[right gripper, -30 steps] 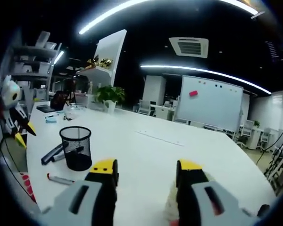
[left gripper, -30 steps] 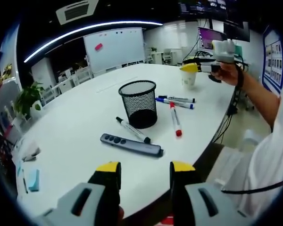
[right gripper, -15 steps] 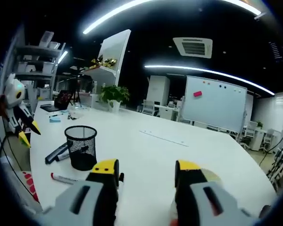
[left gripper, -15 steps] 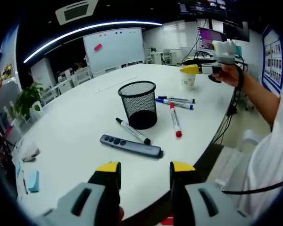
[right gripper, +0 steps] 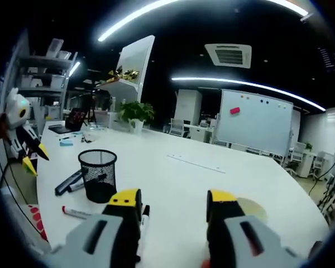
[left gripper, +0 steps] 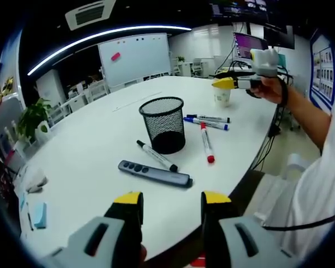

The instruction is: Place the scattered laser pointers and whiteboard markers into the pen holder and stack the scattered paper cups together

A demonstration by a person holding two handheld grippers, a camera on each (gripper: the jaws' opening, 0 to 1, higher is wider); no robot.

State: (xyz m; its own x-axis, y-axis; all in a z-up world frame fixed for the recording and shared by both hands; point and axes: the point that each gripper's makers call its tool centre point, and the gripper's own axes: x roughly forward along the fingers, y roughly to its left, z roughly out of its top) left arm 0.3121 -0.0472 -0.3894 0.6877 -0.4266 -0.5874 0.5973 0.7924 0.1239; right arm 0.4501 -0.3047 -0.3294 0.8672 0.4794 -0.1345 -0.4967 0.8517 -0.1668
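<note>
Mesh pen holder [left gripper: 163, 123] stands upright on the white surface [left gripper: 89, 145]. Just beside it lie a black marker [left gripper: 157, 155], a red marker [left gripper: 206, 142] and two more markers [left gripper: 207, 120]; a laser pointer [left gripper: 154, 172] lies nearer the left tool [left gripper: 171, 202]. Both tools are spread, holding nothing. The right tool [right gripper: 173, 201] hovers near a paper cup [right gripper: 250, 209]. Risk: a careless grab could tip the light cup or roll the markers.

A black mesh pen holder [left gripper: 163, 123] stood upright beyond the fingers [left gripper: 129, 207], markers [left gripper: 206, 141] and a grey laser pointer [left gripper: 154, 172] flat around it, paper cup [left gripper: 223, 95] farther off.
</note>
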